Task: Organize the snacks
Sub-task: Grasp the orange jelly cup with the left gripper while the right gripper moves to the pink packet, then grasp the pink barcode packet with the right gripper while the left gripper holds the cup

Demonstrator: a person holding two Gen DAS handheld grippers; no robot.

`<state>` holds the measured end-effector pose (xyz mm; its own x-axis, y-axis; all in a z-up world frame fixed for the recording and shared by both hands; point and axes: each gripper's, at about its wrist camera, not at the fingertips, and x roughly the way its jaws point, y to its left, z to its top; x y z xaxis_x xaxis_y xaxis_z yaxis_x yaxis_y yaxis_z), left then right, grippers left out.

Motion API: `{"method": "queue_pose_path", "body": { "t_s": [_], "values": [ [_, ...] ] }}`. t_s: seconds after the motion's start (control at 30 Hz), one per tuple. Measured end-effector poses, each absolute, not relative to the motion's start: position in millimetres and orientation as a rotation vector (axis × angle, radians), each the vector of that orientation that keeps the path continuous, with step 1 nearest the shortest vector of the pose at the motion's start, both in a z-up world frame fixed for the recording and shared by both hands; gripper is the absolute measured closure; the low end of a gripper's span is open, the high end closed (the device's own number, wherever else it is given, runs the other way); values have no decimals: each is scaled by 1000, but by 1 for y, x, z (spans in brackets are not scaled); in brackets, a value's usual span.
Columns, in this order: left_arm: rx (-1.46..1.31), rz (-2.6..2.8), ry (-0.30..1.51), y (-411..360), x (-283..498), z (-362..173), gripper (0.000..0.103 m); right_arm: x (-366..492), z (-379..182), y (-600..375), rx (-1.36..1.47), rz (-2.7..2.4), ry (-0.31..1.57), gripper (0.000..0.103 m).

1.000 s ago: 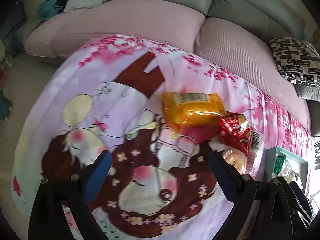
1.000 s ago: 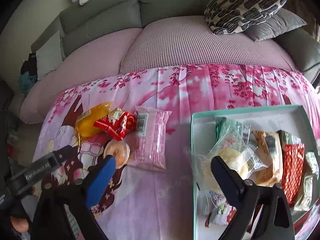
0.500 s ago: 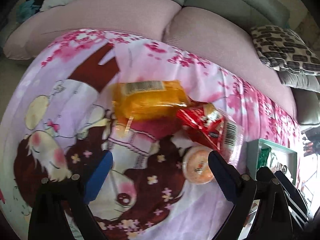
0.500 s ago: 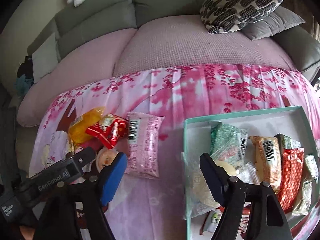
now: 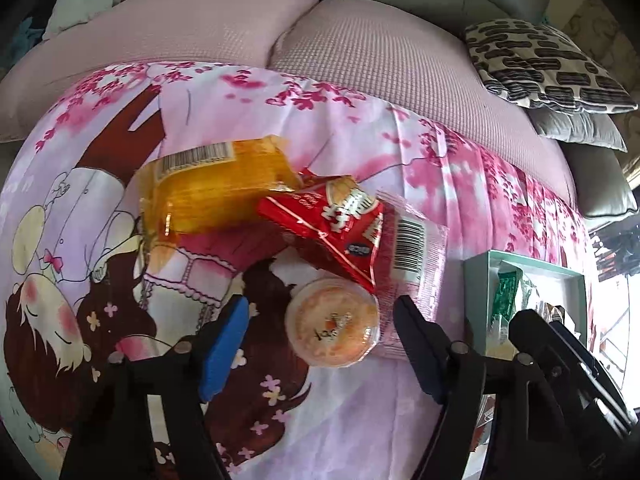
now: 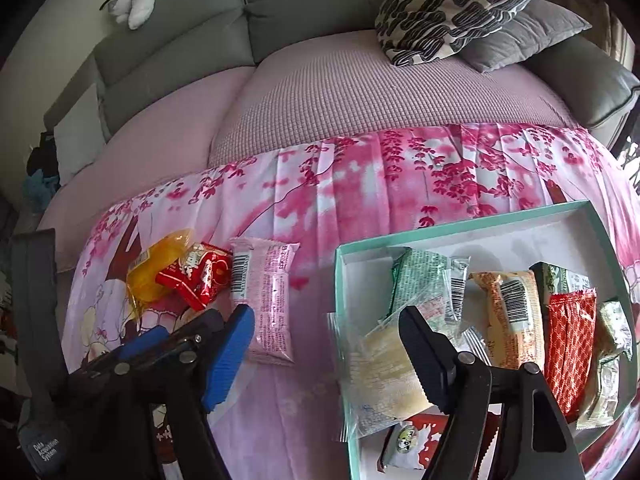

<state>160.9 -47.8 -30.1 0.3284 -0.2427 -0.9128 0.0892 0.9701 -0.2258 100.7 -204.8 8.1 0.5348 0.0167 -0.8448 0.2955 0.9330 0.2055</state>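
A round orange jelly cup (image 5: 333,330) lies on the pink printed cloth, between the open jaws of my left gripper (image 5: 322,344). Behind it lie a red snack packet (image 5: 332,226), an orange packet (image 5: 216,192) and a pink wrapped bar (image 5: 416,252). In the right wrist view the same red packet (image 6: 198,276), orange packet (image 6: 156,270) and pink bar (image 6: 266,300) lie left of the teal-rimmed box (image 6: 460,228). My right gripper (image 6: 324,356) is open and empty, over the box's left edge, above a clear-wrapped pastry (image 6: 384,380).
The box holds several packets, green (image 6: 420,284), orange (image 6: 512,312) and red (image 6: 568,340). The box also shows at the right in the left wrist view (image 5: 524,280). A sofa with a patterned cushion (image 6: 452,4) stands behind the table. The left gripper's body (image 6: 140,360) sits close by my right gripper.
My left gripper has moved right and forward, bringing the jelly cup between its jaws. My right gripper has shifted left over the box's left edge and narrowed its opening.
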Motion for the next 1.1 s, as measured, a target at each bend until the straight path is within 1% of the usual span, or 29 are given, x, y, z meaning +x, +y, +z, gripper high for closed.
{"method": "queue_pose_path", "body": {
  "t_s": [0.03,0.07,0.1,0.3,0.4,0.47,0.6,0.7,0.8,0.97,1.1],
  "values": [
    [-140,-211,1222,-48,161,-31,43,101,9,-205,345,-174,997,25],
    [-146,-212,1226,-48,161,-32,52,100,9,-206,345,-175,996,26],
    [-150,-210,1231,-47,161,-34,53,100,10,-206,345,-176,995,25],
    [-165,-172,1224,-35,162,-32,53,104,9,-197,334,-155,1007,26],
    [-176,-145,1229,-24,164,-33,53,109,6,-186,318,-128,1024,30],
    [-198,-129,1231,-13,164,-34,53,112,5,-179,304,-116,1032,35],
    [-188,-70,1221,1,164,-33,53,122,4,-167,279,-97,1048,40],
    [-204,-48,1221,12,164,-34,53,134,-4,-158,276,-66,1086,42],
    [-220,-45,1223,16,165,-35,53,147,-17,-148,250,-53,1138,47],
    [-217,-46,1223,15,166,-36,53,165,-34,-132,163,-70,1195,51],
    [-219,-52,1221,14,167,-38,53,175,-46,-128,134,-96,1222,51]
  ]
}}
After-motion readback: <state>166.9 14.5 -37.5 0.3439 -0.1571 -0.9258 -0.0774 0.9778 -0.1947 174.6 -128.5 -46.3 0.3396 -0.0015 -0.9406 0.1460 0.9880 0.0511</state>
